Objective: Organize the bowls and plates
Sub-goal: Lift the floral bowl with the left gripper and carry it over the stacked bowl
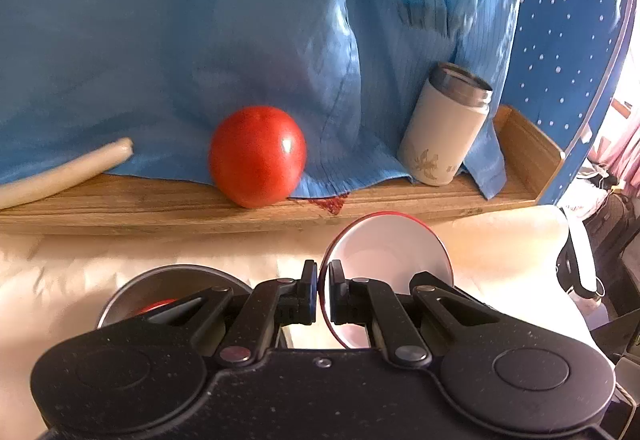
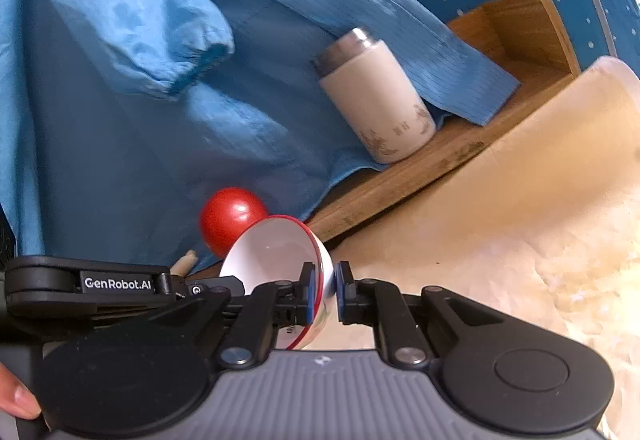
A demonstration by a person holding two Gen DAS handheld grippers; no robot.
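Two grippers are pinching one small white bowl (image 1: 388, 256) with a red rim, and the bowl is hanging tilted above the pale table cover (image 1: 500, 240). The left gripper (image 1: 319, 292) is pressing its jaws almost together on the thin edge at one side. The right gripper (image 2: 325, 294) is closing its jaws on the wall of the bowl at the opposite side, one pad inside and one outside.

I am judging that the bowl is light, stiff and glazed, so it is probably slippery and may chip if it falls. The rim seems the best place to hold, with the pads set deep over the wall and not only on the lip.

Just beside the left gripper, lower down, a metal bowl (image 1: 132, 292) is sitting with something red inside it. Farther off, a wooden tray (image 1: 160, 200) is carrying a tomato (image 1: 258, 156), a pale stick (image 1: 64, 172) and a white flask (image 1: 444, 128). Behind them a blue cloth (image 1: 160, 40) is hanging down.
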